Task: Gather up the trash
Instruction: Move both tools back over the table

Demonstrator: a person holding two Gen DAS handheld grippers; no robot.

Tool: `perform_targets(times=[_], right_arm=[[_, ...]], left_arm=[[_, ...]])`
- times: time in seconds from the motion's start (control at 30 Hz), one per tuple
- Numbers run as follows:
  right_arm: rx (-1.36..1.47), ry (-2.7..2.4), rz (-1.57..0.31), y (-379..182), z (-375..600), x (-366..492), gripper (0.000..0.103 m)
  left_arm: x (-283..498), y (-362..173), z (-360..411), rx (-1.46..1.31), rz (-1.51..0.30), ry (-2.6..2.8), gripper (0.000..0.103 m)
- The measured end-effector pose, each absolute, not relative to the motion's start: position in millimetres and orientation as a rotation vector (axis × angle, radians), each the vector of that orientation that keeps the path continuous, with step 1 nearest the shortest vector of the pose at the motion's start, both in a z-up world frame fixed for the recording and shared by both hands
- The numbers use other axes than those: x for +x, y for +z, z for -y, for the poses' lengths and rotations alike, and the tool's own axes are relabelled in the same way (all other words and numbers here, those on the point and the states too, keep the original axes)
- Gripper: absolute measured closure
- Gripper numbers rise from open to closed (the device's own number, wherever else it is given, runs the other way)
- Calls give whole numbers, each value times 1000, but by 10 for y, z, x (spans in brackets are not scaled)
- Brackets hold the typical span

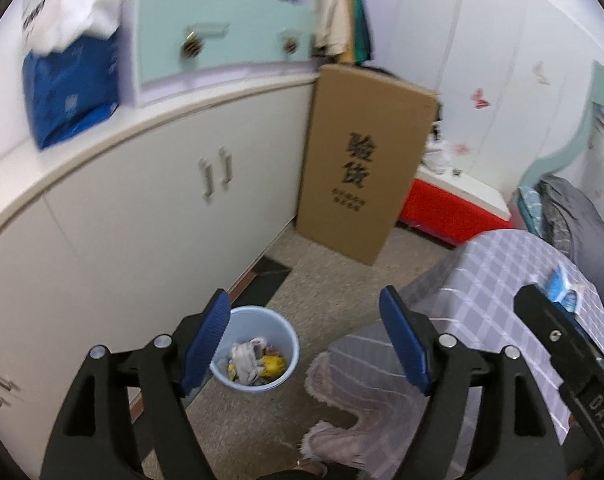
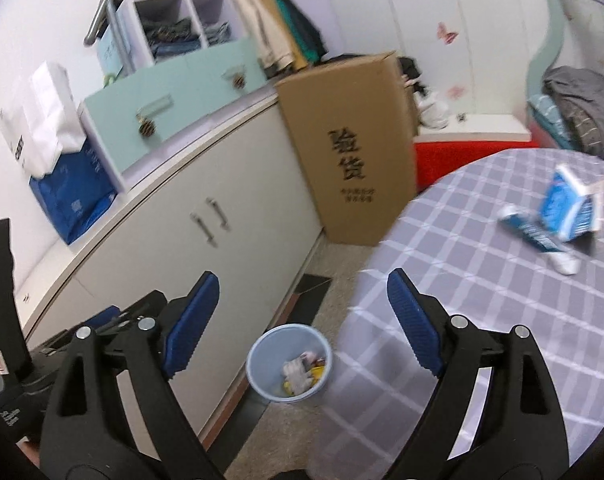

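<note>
A pale blue waste bin (image 1: 290, 334) (image 2: 262, 356) stands on the floor beside the cupboard, holding crumpled white and yellow trash (image 1: 256, 364) (image 2: 302, 372). My left gripper (image 1: 303, 308) hangs high above the bin, open, nothing between its blue pads. My right gripper (image 2: 302, 284) is also open and empty, above the bin and the table edge. On the checked tablecloth (image 2: 481, 280) lie a blue and white carton (image 2: 569, 208) and a flattened blue wrapper (image 2: 537, 236). In the left wrist view this blue trash (image 1: 561, 288) shows partly behind the right gripper's black body (image 1: 573, 356).
A white cupboard (image 1: 142, 208) runs along the left with a blue bag (image 1: 70, 92) and mint drawers (image 1: 222, 36) on top. A tall cardboard box (image 1: 361, 164) leans at its end, a red box (image 1: 453, 208) beyond. A fringed pink cloth (image 1: 341, 400) hangs off the table.
</note>
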State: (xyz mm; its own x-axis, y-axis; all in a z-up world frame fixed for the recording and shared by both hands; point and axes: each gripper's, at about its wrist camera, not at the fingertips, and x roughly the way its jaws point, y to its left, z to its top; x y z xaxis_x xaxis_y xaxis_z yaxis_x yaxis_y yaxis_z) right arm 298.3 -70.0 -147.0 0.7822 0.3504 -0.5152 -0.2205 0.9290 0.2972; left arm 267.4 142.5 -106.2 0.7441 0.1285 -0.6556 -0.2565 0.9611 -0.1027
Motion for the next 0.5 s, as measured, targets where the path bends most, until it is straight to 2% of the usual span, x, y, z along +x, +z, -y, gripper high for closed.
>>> perform_targets(times=[0.13,0.5], right_arm=[[202,232,-552,-1393,1141,2828,18],[263,75,-529,-1367,2358,2645,14]], left_arm=[[2659,-956,-929,-138,-673,158,23],[2864,-1018,321,-42,-736,-4,19]])
